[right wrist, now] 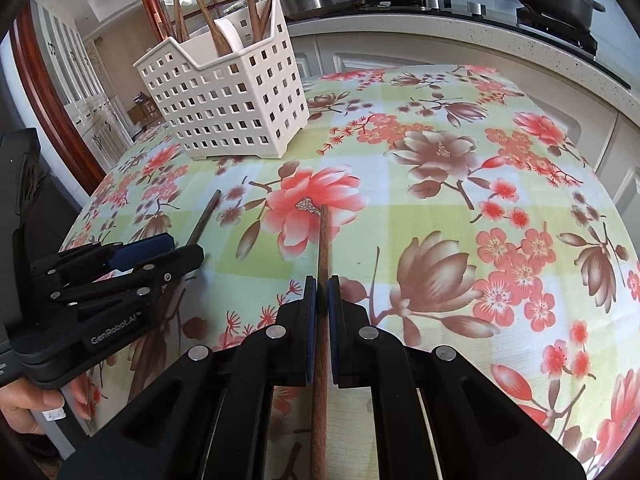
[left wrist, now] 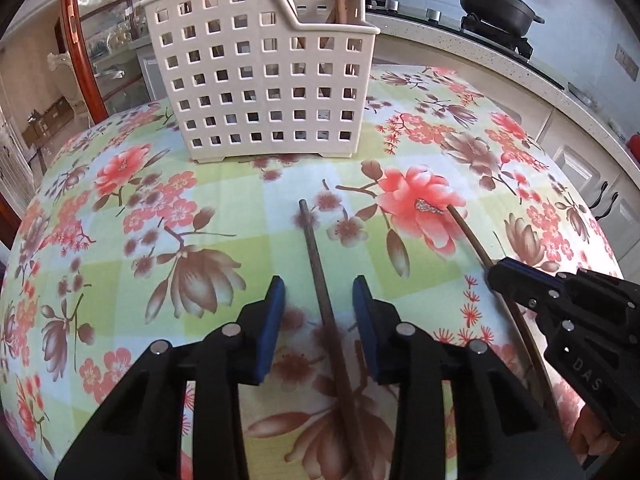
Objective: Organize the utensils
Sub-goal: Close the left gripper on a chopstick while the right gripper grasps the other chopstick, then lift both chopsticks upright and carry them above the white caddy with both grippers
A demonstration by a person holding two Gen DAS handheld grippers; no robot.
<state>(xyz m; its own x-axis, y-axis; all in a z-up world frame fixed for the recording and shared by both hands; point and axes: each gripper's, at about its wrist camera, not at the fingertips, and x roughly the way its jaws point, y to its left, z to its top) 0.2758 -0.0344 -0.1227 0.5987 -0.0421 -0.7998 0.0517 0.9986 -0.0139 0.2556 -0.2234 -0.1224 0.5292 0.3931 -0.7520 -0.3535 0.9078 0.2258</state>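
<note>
Right gripper at 6 o'clock, pads clamped on chopstick pointing 12. Left gripper at 9, second chopstick between its fingers. Rack at 11 on floral desk.

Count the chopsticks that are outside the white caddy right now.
2. One chopstick is clamped in the right gripper. The other chopstick lies between the open left gripper pads. More stand in the caddy.
</note>
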